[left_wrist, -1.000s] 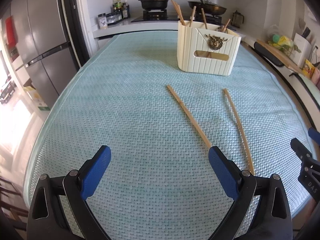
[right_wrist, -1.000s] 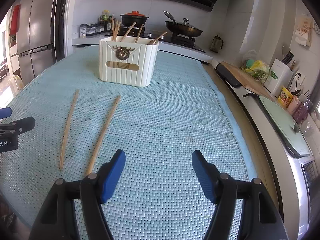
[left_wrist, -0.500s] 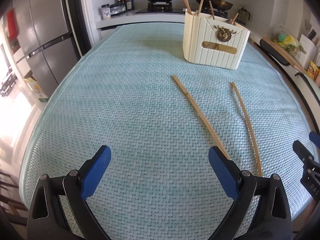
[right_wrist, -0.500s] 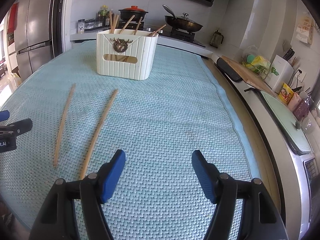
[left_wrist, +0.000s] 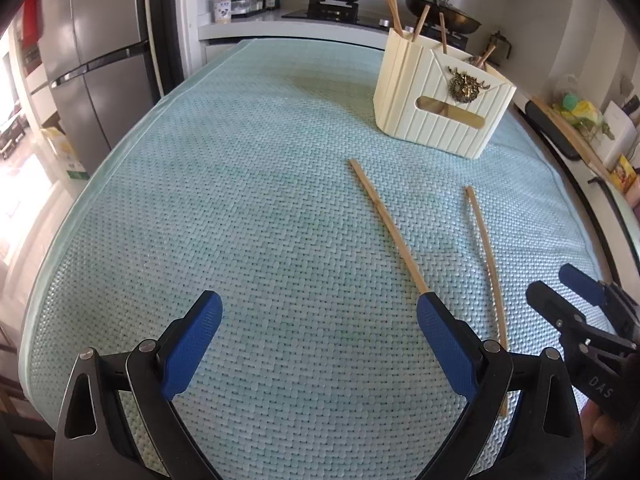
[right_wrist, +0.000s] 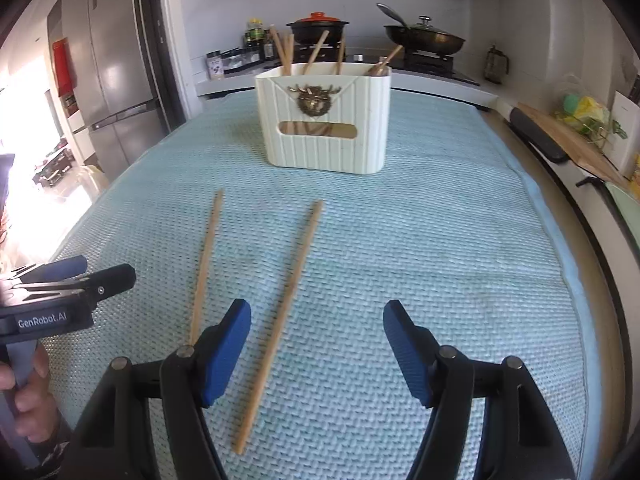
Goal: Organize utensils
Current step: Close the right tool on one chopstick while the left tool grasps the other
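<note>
Two slim wooden chopsticks (right_wrist: 294,296) lie near the cream ribbed utensil holder (right_wrist: 326,128); both left tongs (left_wrist: 318,344) and right tongs (right_wrist: 316,350) stand apart, empty.

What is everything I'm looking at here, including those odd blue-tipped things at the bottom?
Loose chopsticks: two, light wood, lying apart on the mat in front of the holder.
Utensil holder: one, cream, ribbed, with a brass stag emblem, upright on the mat.
Chopsticks in holder: several, wooden, sticking up; exact count unclear.
Woven mat: one, pale teal, covering the table.
Clay pot: one, black with a red lid, on the stove behind.
Frying pan: one, dark, lidded, on the stove.
Fridge: one, grey, at left.
Left tongs: black, blue pads, open, empty.
Right tongs: same, open; one loose chopstick lies between its pads, not gripped.
Hand: holding the left tongs' handle.
</note>
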Demonstrator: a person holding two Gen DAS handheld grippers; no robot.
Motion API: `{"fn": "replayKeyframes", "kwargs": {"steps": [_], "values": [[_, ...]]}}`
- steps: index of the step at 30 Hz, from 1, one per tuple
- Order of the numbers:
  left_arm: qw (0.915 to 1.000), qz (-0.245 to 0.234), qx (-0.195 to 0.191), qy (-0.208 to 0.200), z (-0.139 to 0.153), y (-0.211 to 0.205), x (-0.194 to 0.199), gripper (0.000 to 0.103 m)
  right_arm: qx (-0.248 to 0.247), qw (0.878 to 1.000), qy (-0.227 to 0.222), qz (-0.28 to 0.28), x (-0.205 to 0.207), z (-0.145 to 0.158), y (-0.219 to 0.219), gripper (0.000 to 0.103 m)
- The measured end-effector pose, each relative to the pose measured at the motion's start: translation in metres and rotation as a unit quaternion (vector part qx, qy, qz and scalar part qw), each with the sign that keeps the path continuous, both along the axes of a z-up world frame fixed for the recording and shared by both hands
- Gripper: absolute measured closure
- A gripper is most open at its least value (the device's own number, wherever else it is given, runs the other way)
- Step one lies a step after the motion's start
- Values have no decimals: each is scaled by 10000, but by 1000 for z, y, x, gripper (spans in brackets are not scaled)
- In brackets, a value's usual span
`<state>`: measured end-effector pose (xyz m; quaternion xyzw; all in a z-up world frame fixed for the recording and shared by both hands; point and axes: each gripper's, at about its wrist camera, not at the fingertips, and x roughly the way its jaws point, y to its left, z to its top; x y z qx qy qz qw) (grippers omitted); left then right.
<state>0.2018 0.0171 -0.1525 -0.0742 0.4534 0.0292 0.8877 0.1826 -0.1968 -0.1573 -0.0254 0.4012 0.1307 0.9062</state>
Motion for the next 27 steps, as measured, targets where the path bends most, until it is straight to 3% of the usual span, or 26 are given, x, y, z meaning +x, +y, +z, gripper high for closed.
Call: {"fn": "replayKeyframes", "kwargs": {"steps": [2, 5, 10, 18, 25, 27], "values": [[10000, 16, -10, 20, -1, 2, 0, 5, 28, 9999, 108, 40, 12, -6, 6, 34], [10000, 52, 16, 13, -1, 4, 0, 5, 20, 9995, 298, 142, 28, -17, 15, 46], [10000, 34, 21, 25, -2, 3, 2, 5, -305, 9981, 493, 230, 34, -38, 27, 88], [9994, -321, 60, 133, -13, -27, 36, 5, -275, 9972, 463, -515, 14, -38, -9, 90], [9944, -489, 875, 341, -37, -58, 52, 5, -233, 9950, 550, -795, -10, -37, -35, 90], [9947, -450, 871, 323, -40, -53, 47, 5, -164, 9948, 580, -824, -15, -36, -43, 88]]}}
